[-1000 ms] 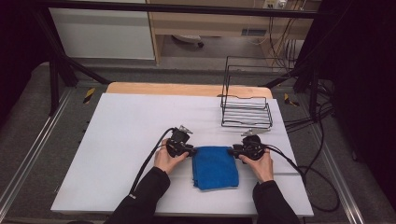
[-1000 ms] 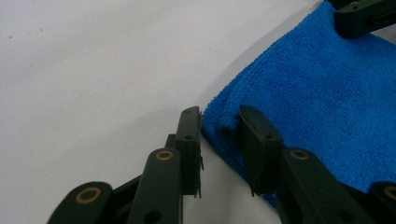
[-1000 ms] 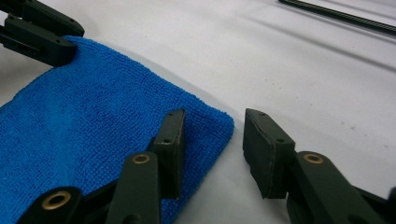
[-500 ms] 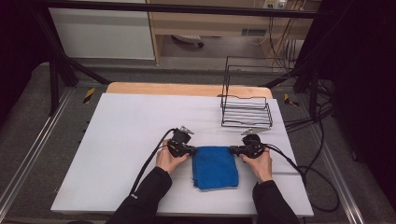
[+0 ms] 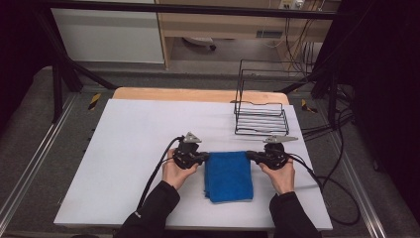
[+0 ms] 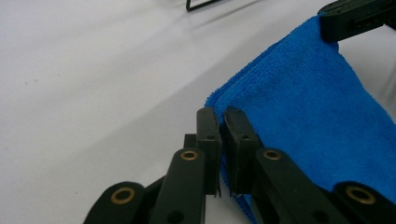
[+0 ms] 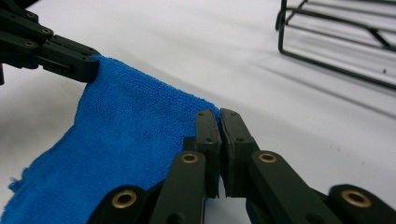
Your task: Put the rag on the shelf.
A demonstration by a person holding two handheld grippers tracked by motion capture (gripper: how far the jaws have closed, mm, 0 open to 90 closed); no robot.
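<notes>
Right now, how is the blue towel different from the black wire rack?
The blue towel is soft, folded cloth; the black wire rack is stiff, open wire you can see through. The towel is pinched at its far corners by the left gripper and right gripper; the rack stands untouched, farther back. Both are on the white table.

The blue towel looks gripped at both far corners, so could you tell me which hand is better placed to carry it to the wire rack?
Right: the right hand-held gripper is nearer the wire rack than the left hand-held gripper; both pinch the towel.
</notes>
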